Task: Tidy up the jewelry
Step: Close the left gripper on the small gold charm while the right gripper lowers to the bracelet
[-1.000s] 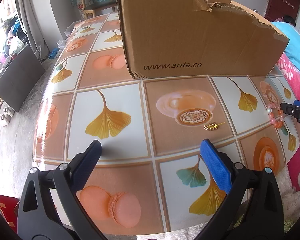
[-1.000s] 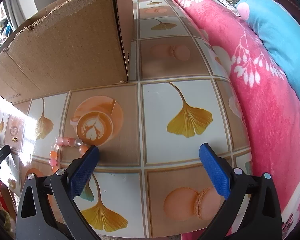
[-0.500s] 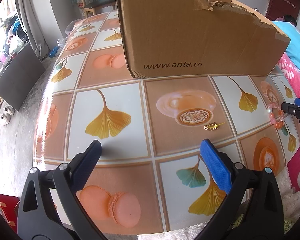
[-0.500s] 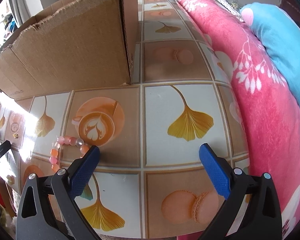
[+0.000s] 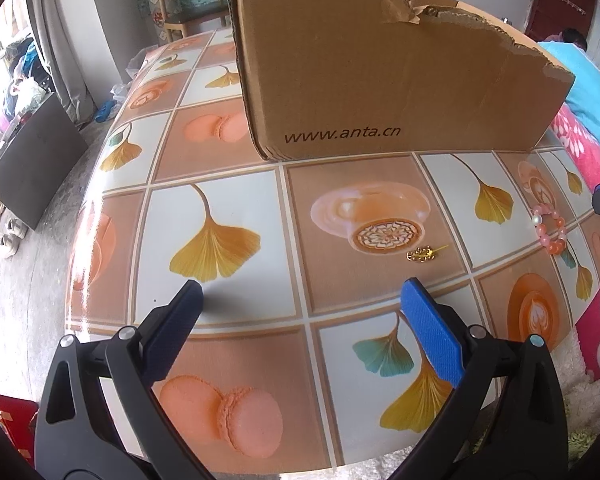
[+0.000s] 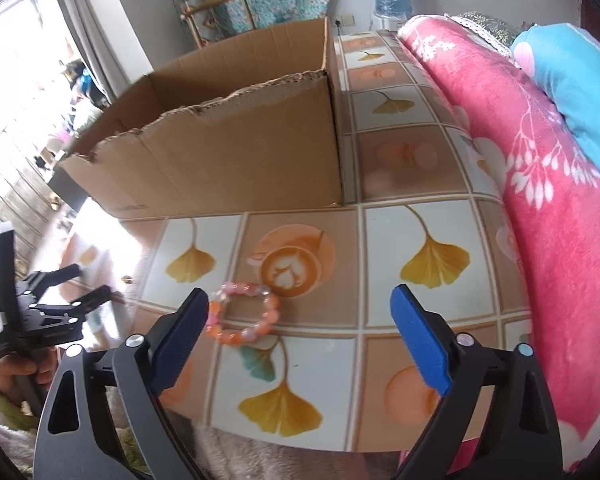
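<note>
Left wrist view: left gripper spread wide, nothing between the blue ribbed pads, hovering low over the glossy tablecloth printed with ginkgo leaves, macarons and coffee cups. Small gold brooch-like trinket lying flat just beyond the right-hand finger, thin pin pointing right; likely the next pick, judging by the aim. Farther right, pink-and-orange bead bracelet, a loose ring of round glossy beads with one pearl-like one. Behind both, open cardboard box, corrugated, top edge torn ragged, "www.anta.cn" printed on its wall; probably the place meant for the jewelry.

Right wrist view: right gripper also spread, empty, tilted down toward the bead bracelet, which lies close by the tip of the left-hand finger, slightly off centre. Box beyond, inside visible but contents impossible to tell. Left gripper seen at far left, open. Pink floral fleece blanket along the right edge.
</note>
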`<move>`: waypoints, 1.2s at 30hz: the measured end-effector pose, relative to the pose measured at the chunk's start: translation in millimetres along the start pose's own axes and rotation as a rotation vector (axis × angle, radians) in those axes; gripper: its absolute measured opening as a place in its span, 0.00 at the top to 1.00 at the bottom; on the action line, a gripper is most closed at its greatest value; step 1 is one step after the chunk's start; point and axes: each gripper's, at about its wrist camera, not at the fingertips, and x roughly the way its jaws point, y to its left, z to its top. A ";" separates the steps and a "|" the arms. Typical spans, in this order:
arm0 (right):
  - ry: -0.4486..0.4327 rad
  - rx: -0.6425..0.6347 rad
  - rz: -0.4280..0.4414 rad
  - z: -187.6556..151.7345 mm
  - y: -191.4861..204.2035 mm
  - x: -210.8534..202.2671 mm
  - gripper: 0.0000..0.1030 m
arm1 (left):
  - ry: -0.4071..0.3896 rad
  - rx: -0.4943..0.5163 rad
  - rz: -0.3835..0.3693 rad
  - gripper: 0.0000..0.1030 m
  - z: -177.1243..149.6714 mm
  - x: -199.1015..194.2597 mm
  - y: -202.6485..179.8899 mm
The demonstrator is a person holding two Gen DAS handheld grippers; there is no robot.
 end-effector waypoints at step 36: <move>0.039 -0.004 0.035 1.7 1.4 22.6 0.46 | -0.091 0.203 -0.130 0.94 6.5 -7.6 -50.6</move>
